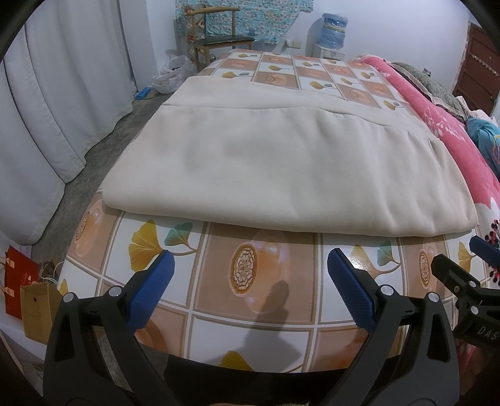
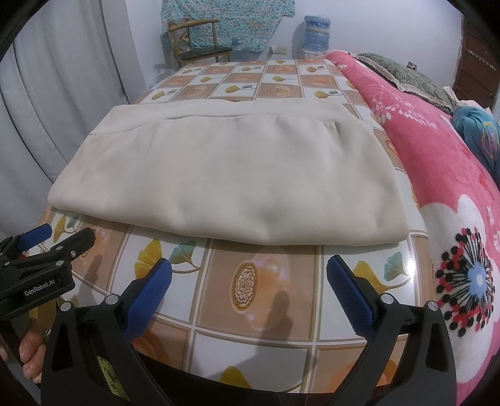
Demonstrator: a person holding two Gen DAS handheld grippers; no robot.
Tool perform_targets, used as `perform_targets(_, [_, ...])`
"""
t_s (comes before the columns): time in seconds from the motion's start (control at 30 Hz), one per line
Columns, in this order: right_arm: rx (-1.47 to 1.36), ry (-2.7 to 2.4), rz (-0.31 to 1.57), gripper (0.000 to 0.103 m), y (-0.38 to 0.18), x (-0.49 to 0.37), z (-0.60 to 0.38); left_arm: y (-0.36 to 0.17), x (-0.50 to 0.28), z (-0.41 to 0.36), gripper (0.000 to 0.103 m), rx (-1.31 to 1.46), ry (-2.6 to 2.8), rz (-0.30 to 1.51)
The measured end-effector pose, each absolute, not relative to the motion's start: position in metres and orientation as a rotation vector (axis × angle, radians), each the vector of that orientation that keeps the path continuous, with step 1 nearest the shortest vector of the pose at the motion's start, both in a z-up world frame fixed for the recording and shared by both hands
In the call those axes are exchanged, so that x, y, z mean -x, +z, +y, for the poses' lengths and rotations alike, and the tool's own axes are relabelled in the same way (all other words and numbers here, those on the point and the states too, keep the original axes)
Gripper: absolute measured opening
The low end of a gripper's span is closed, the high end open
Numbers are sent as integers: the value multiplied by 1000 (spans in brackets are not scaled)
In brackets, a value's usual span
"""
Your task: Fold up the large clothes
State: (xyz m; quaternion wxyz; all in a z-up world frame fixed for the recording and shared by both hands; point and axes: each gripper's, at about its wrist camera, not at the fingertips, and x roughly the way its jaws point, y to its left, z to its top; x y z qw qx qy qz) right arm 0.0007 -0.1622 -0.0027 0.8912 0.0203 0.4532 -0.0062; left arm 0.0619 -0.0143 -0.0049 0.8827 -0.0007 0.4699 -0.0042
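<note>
A large beige garment (image 1: pixel 281 168) lies folded into a flat rectangle on the tiled-pattern table (image 1: pixel 250 281); it shows in the right wrist view too (image 2: pixel 237 178). My left gripper (image 1: pixel 250 262) is open and empty, held above the table's near edge, short of the garment's front fold. My right gripper (image 2: pixel 248 268) is open and empty, also just in front of the fold. The right gripper shows at the right edge of the left wrist view (image 1: pixel 468 259). The left gripper shows at the left edge of the right wrist view (image 2: pixel 56 237).
A pink flowered blanket (image 2: pixel 437 162) lies on the bed along the table's right side. White curtains (image 1: pixel 56 103) hang at the left. A wooden chair (image 1: pixel 215 34) and a water dispenser (image 1: pixel 334 28) stand at the far wall. Paper bags (image 1: pixel 28 296) sit on the floor at the left.
</note>
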Motion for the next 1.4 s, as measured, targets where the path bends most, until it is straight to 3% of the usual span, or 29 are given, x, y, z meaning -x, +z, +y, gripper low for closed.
perform_targets(1.4, [-55, -9, 935, 96, -4, 0, -162, -4, -62, -12, 95, 3, -7, 978])
